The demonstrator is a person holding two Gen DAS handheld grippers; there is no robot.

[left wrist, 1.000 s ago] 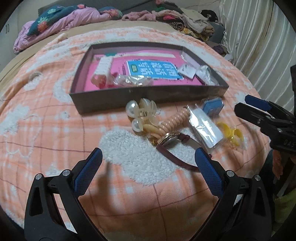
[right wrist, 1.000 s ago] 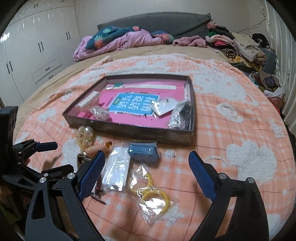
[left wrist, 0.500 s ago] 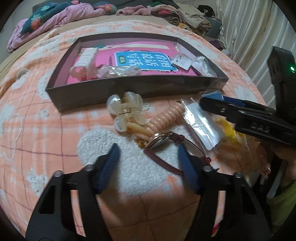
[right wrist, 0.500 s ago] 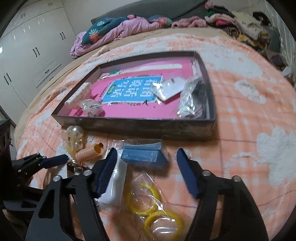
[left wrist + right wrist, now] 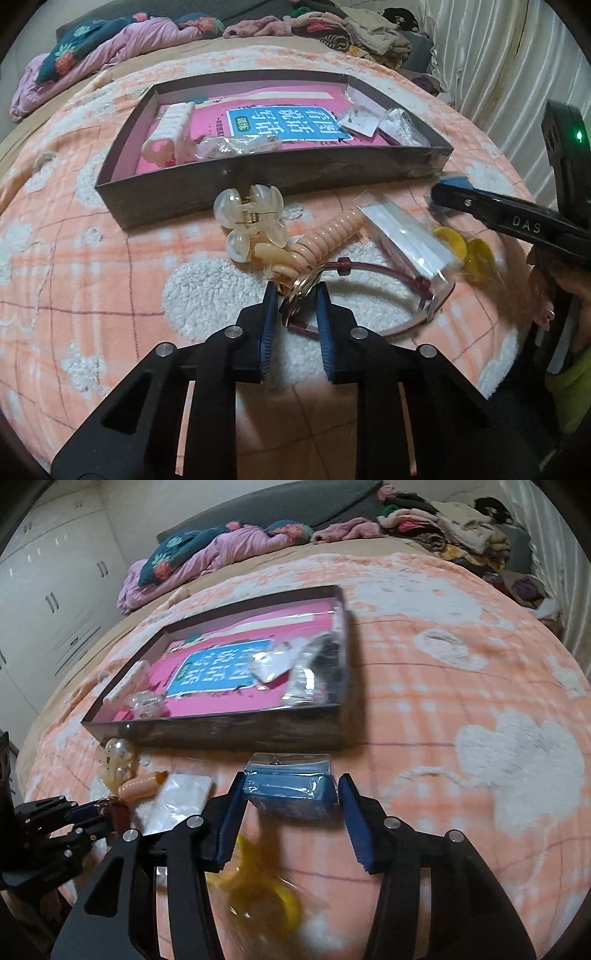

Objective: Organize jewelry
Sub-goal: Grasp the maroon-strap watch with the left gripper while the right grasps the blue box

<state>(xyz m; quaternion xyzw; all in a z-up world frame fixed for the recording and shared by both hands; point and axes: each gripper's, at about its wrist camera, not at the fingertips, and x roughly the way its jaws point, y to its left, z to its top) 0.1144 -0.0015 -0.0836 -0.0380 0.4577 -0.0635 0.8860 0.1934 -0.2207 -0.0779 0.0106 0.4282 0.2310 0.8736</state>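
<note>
- Bedroom; a bed (image 5: pixel 461 657) under an orange-and-white fleece blanket, clothes heaped at the far end, white wardrobe at left, curtain at right. No bench, everything lies on the soft blanket.
- Dark shallow tray (image 5: pixel 258 181) lies mid-bed with a pink-and-blue card, a white claw clip and several clear bags already inside.
- Loose jewelry just in front of the tray: pearl hair claw (image 5: pixel 255 221), peach coil tie (image 5: pixel 325 240), flat clear packet (image 5: pixel 406 236), bagged yellow rings (image 5: pixel 465 251), watch (image 5: pixel 301 295) with a maroon strap.
- Left tool (image 5: pixel 293 295) has its pads nearly together around the watch case, which stands on edge between them; firm contact looks likely but not certain.
- Right tool (image 5: pixel 291 794) straddles the blue bagged box (image 5: pixel 291 788), pads just beside or touching its ends; I cannot tell if it is clamped yet.
- Risk: the round case, held on edge, could pivot or slip from the pads when lifted.
- Risk: the strap loop runs under the clear packet's corner and the coil tie touches the case, so a lift may drag both.
- Risk: slick plastic on the blue box could slide; soft bedding gives under any push.
- Hard to see: the right view is motion-blurred, the yellow rings are smeared, the watch dial is hidden, bag contents in the tray are unreadable, and the strap buckle is unclear.
</note>
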